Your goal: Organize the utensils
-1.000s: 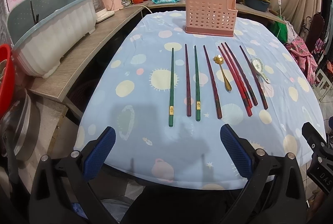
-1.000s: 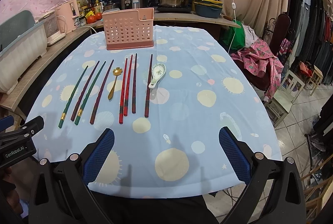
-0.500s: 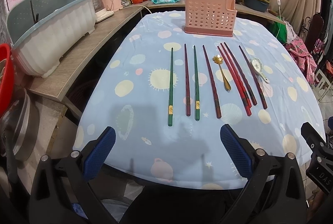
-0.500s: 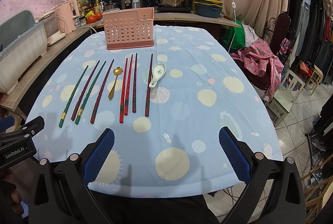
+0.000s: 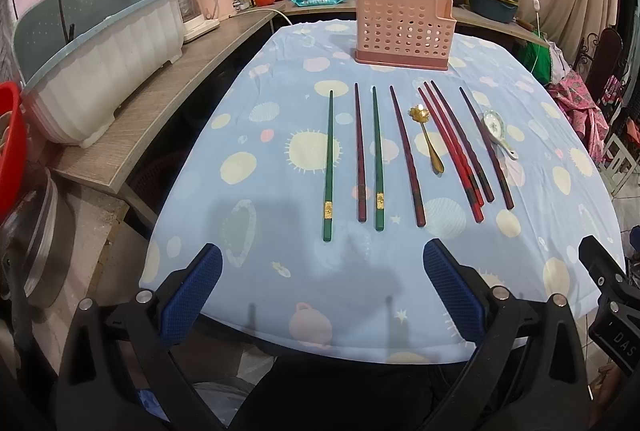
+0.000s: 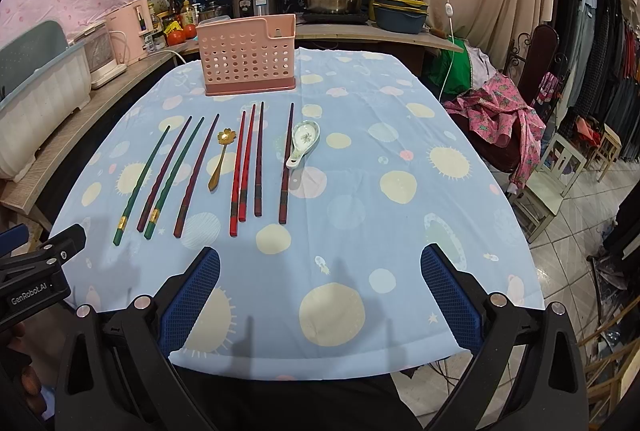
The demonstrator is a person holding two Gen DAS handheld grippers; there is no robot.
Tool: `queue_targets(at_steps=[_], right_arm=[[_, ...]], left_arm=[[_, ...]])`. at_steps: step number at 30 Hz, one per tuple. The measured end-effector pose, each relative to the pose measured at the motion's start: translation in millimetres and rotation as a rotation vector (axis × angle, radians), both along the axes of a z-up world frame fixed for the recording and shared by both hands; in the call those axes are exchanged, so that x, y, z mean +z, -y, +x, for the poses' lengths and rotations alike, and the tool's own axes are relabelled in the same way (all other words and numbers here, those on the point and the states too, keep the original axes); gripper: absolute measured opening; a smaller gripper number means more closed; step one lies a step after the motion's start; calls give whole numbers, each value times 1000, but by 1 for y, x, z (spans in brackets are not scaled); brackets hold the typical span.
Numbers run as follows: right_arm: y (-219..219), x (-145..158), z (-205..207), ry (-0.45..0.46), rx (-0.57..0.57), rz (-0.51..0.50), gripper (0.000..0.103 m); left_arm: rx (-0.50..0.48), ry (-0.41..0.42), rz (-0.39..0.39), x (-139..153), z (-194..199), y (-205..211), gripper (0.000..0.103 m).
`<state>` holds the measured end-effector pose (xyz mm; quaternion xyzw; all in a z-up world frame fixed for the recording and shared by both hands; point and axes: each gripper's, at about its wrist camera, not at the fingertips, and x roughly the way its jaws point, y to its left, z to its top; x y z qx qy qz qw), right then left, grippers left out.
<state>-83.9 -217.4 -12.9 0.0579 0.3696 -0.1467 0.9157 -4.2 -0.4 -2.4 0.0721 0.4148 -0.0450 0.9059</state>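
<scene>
Chopsticks [image 5: 329,163] [image 6: 142,183] are laid in a row on a table [image 5: 280,271] [image 6: 400,231] draped in blue patterned cloth, with a gold spoon [image 5: 428,137] [image 6: 222,159] among them and a white spoon [image 5: 498,133] [image 6: 303,143] at 3 o'clock. A pink rack [image 5: 404,27] [image 6: 248,55] is seen empty at 12 o'clock. At 6 o'clock the left gripper [image 5: 322,293] and right gripper [image 6: 320,295] are held wide apart, grasping nothing.

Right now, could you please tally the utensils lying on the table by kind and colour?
Green chopsticks: 2
Red and dark red chopsticks: 6
Gold spoon: 1
White soup spoon: 1
Total: 10, all lying on the tablecloth; none in the pink holder that I can see.
</scene>
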Motion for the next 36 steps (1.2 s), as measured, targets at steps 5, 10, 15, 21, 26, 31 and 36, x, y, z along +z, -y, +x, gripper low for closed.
queue_targets(at_steps=[5, 10, 15, 21, 26, 31, 36], right_arm=[[0, 0, 0, 1, 1, 0, 96], [0, 0, 0, 1, 1, 0, 96], [0, 0, 0, 1, 1, 1, 96], [0, -1, 0, 0, 1, 3, 96], [0, -1, 0, 1, -1, 2, 96], [0, -1, 0, 1, 0, 3, 96], [0, -1, 0, 2, -1, 4, 96]], left_arm=[[1, 1, 1, 0, 0, 0, 96], [-2, 2, 0, 0, 0, 0, 96], [-2, 3, 0, 1, 0, -1, 96], [-2, 2, -3, 2, 0, -2, 96], [2, -1, -1, 2, 1, -3, 96], [10, -6, -1, 2, 1, -4, 96], [2, -4, -2, 2, 0, -3, 96]])
